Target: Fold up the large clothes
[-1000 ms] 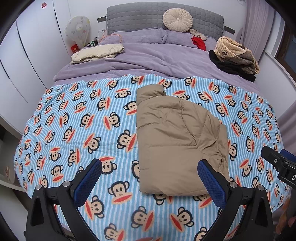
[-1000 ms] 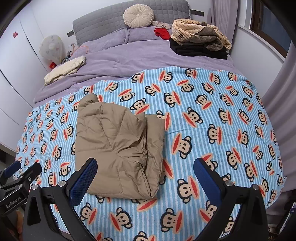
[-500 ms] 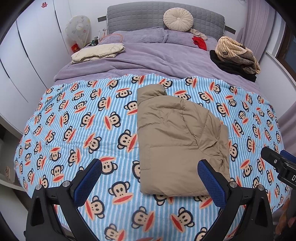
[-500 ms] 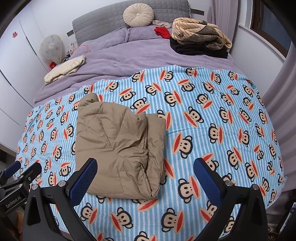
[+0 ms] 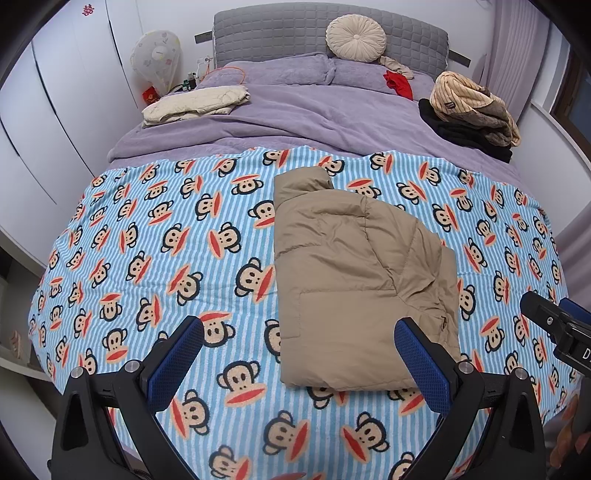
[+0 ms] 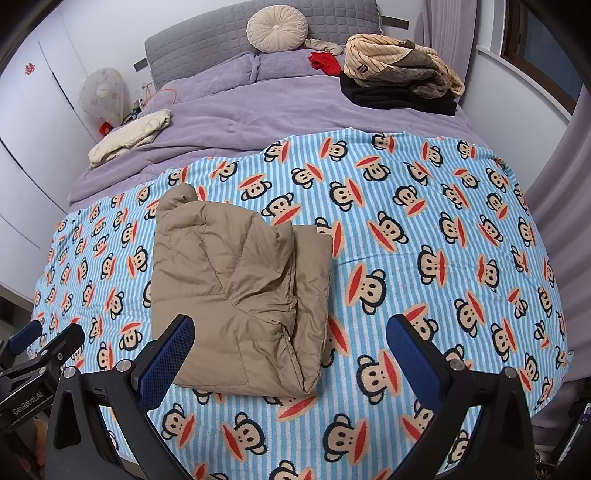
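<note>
Tan puffer jacket (image 5: 354, 280) lies folded into a compact rectangle on the monkey-print blanket (image 5: 166, 258), near the foot of the bed, collar end toward the headboard (image 5: 295, 29). Left tool (image 5: 295, 354) hovers over the blanket's near edge, blue pads spread wide, gripping nothing. Right tool (image 6: 291, 354) likewise wide apart and empty, its left pad above the jacket's near corner. Folded cream garment (image 5: 195, 105) and striped clothes pile (image 5: 476, 107) lie on the purple duvet (image 5: 295, 125).

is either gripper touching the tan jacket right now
Cannot tell. Both the left gripper and right gripper are open and empty, each with one finger overlapping the tan jacket in its own view; neither shows a gap or contact.
</note>
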### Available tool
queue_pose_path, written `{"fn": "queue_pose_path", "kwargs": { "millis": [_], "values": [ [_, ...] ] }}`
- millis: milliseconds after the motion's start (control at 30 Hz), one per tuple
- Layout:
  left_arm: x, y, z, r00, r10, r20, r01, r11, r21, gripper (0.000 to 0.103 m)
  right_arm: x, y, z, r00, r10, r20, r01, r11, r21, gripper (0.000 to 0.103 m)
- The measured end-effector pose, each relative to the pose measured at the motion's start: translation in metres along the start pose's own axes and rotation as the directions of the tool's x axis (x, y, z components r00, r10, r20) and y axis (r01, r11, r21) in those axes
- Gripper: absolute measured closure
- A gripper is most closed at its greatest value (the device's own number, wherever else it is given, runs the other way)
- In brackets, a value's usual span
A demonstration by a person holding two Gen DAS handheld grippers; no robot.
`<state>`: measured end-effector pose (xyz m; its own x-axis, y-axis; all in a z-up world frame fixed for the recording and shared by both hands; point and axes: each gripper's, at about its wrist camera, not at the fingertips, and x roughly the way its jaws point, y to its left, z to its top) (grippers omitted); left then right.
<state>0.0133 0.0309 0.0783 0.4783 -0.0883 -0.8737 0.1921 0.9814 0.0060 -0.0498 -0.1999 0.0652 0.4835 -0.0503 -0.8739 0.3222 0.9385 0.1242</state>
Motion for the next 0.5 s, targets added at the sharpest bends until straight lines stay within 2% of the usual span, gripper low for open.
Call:
{"fn": "queue_pose_path", "kwargs": {
  "millis": [500],
  "values": [
    [0.0007,0.0009,-0.0041,1.000,0.010,0.007,-0.010,1.000,-0.001,0.000,-0.0001,-0.0009,0.0002,1.000,0.002,-0.001,-0.002,1.000,-0.002,0.000]
  ]
}}
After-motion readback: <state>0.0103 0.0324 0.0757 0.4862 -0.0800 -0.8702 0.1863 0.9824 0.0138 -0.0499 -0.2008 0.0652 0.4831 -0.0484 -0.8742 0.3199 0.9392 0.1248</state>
